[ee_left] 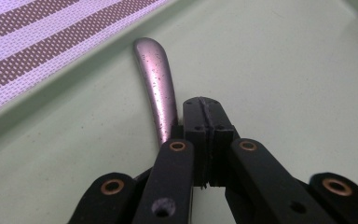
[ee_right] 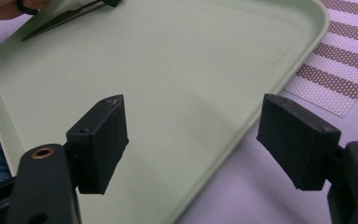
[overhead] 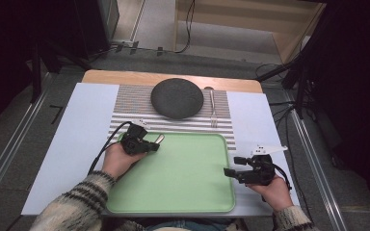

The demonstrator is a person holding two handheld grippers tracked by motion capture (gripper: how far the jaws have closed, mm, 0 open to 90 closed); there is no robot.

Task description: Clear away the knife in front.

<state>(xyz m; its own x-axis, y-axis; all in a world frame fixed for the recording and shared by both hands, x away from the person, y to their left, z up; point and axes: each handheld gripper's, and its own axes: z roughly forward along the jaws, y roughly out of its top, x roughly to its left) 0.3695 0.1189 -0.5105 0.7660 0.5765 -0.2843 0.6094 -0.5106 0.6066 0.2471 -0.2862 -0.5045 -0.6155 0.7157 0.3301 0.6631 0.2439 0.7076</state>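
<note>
A metal knife lies low over the far left corner of the pale green tray (overhead: pixel 188 192). My left gripper (overhead: pixel 152 144) is shut on the knife, and its rounded handle end (ee_left: pixel 154 74) sticks out past the closed jaws (ee_left: pixel 206 109) toward the tray's rim. In the right gripper view the knife's dark blade (ee_right: pixel 60 19) slants over the tray near the person's hand. My right gripper (overhead: pixel 230 165) hovers at the tray's right edge, wide open, with nothing between its pads (ee_right: pixel 193 116).
Beyond the tray, a dark grey round plate (overhead: pixel 177 98) sits on a brown-and-white striped placemat (overhead: pixel 130 103), with a fork (overhead: pixel 213 108) to its right. A white sheet (overhead: pixel 82 125) covers the table under everything.
</note>
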